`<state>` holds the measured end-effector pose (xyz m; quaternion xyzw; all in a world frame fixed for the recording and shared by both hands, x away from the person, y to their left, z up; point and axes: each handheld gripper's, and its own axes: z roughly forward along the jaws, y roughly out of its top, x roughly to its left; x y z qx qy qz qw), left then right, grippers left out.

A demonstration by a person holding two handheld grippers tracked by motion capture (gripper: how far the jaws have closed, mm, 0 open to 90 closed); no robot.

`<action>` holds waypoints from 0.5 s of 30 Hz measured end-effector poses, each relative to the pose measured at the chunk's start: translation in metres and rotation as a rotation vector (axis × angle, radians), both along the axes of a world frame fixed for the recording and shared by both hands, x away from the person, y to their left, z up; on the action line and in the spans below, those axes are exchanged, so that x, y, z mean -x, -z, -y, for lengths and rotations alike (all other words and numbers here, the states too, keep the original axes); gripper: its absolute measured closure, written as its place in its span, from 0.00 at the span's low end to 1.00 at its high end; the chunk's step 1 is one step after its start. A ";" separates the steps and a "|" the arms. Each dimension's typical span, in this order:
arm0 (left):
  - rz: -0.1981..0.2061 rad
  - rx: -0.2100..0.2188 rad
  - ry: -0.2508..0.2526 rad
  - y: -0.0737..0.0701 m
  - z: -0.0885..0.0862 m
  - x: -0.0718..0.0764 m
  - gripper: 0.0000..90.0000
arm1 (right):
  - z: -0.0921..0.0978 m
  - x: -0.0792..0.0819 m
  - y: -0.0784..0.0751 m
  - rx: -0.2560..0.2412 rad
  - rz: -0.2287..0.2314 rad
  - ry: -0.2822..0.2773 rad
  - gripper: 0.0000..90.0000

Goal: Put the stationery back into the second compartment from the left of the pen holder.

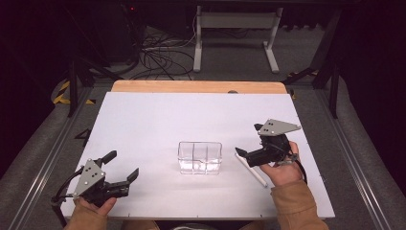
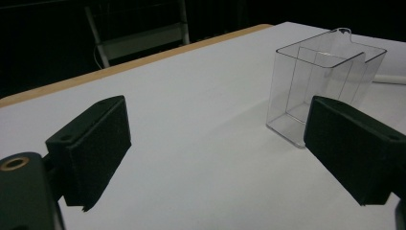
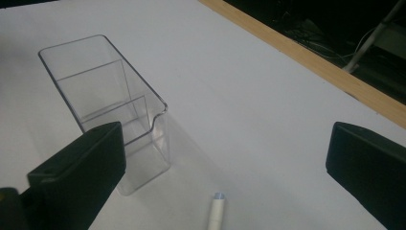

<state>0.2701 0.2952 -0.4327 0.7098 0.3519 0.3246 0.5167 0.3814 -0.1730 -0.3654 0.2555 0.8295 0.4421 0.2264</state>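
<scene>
Left gripper (image 1: 123,165) sat at the near left of the white counter (image 1: 153,120), jaws spread wide, holding nothing. Right gripper (image 1: 248,140) was at the near right in the person's hand (image 1: 282,170), jaws also released and empty, over a white pen (image 1: 251,170) lying flat on the counter. Clear plastic divided organizer (image 1: 200,157) stood upright mid-counter between the two grippers, just left of the pen, not touching it. Beyond the counter's wooden far edge (image 1: 198,86): floor cables (image 1: 160,57) and a white table frame (image 1: 237,33).
</scene>
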 end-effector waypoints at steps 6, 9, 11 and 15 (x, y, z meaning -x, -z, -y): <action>0.002 -0.005 0.004 0.000 0.000 0.000 0.11 | 0.005 -0.003 0.004 -0.032 -0.040 -0.011 0.00; 0.001 0.003 0.001 0.000 0.000 0.000 0.11 | 0.008 -0.004 0.006 -0.067 -0.087 -0.016 0.00; 0.000 0.002 0.002 0.000 0.000 0.000 0.11 | 0.011 -0.005 0.008 -0.115 -0.124 -0.029 0.00; 0.002 -0.003 0.002 0.000 0.000 0.000 0.11 | 0.013 -0.005 0.011 -0.106 -0.139 -0.018 0.02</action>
